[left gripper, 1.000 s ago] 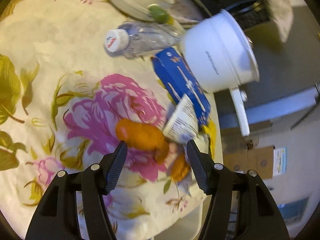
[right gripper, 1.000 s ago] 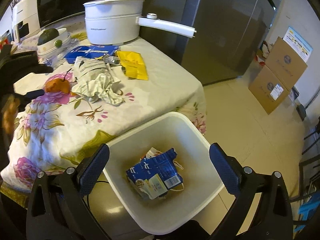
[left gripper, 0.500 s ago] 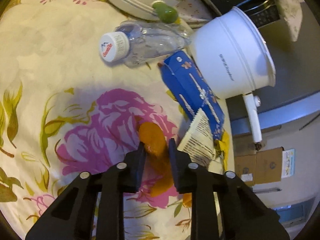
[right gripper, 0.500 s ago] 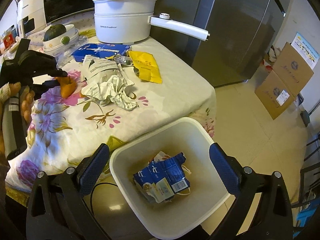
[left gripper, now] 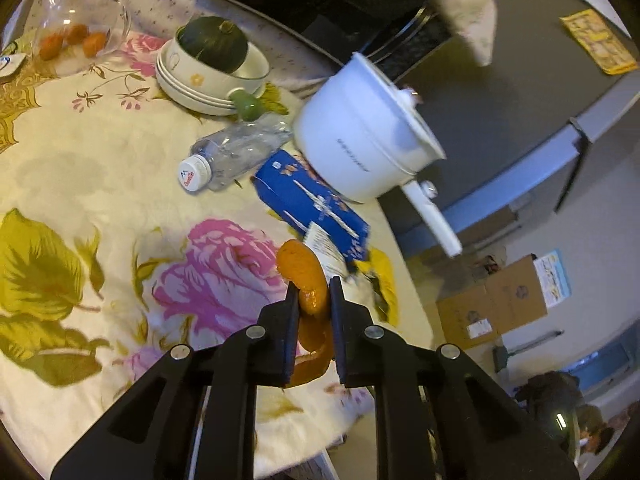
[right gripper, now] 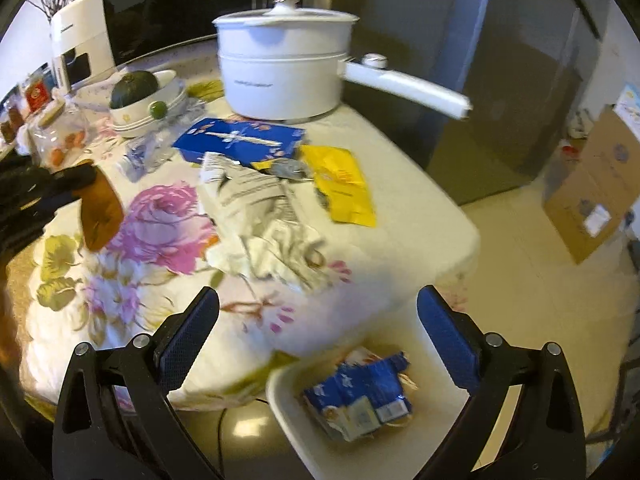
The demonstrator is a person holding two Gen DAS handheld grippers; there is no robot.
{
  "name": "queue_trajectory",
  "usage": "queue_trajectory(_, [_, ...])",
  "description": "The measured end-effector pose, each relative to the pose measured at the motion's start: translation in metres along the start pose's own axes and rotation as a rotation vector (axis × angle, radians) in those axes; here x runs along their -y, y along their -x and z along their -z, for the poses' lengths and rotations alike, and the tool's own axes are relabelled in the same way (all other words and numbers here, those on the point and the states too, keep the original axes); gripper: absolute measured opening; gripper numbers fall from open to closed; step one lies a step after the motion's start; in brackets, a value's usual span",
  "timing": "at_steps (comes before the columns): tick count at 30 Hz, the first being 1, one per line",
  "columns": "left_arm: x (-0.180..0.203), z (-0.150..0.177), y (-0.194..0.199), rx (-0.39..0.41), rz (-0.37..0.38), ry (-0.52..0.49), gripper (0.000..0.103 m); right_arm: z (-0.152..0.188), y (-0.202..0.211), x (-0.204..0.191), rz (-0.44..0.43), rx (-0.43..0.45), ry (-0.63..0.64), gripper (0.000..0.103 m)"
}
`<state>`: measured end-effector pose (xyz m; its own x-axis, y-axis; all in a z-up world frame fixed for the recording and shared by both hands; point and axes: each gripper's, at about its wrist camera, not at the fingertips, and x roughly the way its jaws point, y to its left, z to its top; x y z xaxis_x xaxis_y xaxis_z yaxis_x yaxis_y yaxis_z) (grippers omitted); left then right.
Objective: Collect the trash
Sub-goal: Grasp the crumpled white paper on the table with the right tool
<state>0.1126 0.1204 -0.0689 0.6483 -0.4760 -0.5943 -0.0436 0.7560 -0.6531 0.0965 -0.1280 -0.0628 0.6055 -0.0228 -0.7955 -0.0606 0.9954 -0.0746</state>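
Note:
My left gripper (left gripper: 314, 296) is shut on an orange peel (left gripper: 304, 276) and holds it above the floral tablecloth (left gripper: 100, 184). In the right wrist view the peel (right gripper: 100, 212) hangs from the left gripper (right gripper: 70, 184) at the far left. My right gripper (right gripper: 318, 312) is open and empty, above the white trash bin (right gripper: 288, 392), which holds a crushed blue carton (right gripper: 360, 396). On the table lie crumpled paper (right gripper: 268, 224), a yellow wrapper (right gripper: 340, 184), a blue box (right gripper: 240, 140) and a plastic bottle (left gripper: 232, 156).
A white pot (right gripper: 284, 64) with a long handle stands at the table's back. Stacked bowls with a green squash (left gripper: 212, 60) and a glass jar (left gripper: 76, 32) stand at the far left. Cardboard boxes (right gripper: 592, 200) sit on the floor to the right.
My left gripper closed on the orange peel and lifted it off the tablecloth. The right gripper rose and tilted toward the table, so the bin now sits lower in its view.

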Motion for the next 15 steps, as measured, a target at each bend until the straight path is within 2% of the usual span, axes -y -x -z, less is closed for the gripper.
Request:
queue_trajectory(4, [0.002, 0.011, 0.008, -0.016, 0.035, -0.009, 0.015, -0.005, -0.016, -0.015, -0.056, 0.000, 0.082, 0.091])
queue_trajectory(8, [0.008, 0.017, 0.011, -0.018, 0.031, -0.044, 0.015, -0.009, -0.025, -0.028, -0.060, 0.014, 0.165, 0.091])
queue_trajectory(11, [0.007, 0.018, 0.011, -0.022, 0.037, -0.041, 0.015, -0.011, -0.035, -0.028, -0.076, -0.005, 0.177, 0.090])
queue_trajectory(14, [0.006, 0.018, 0.009, -0.026, 0.033, -0.040, 0.015, -0.014, -0.047, -0.025, -0.105, -0.026, 0.172, 0.084])
queue_trajectory(15, [0.005, 0.019, 0.008, -0.028, 0.031, -0.040, 0.015, -0.014, -0.050, -0.024, -0.115, -0.033, 0.168, 0.078])
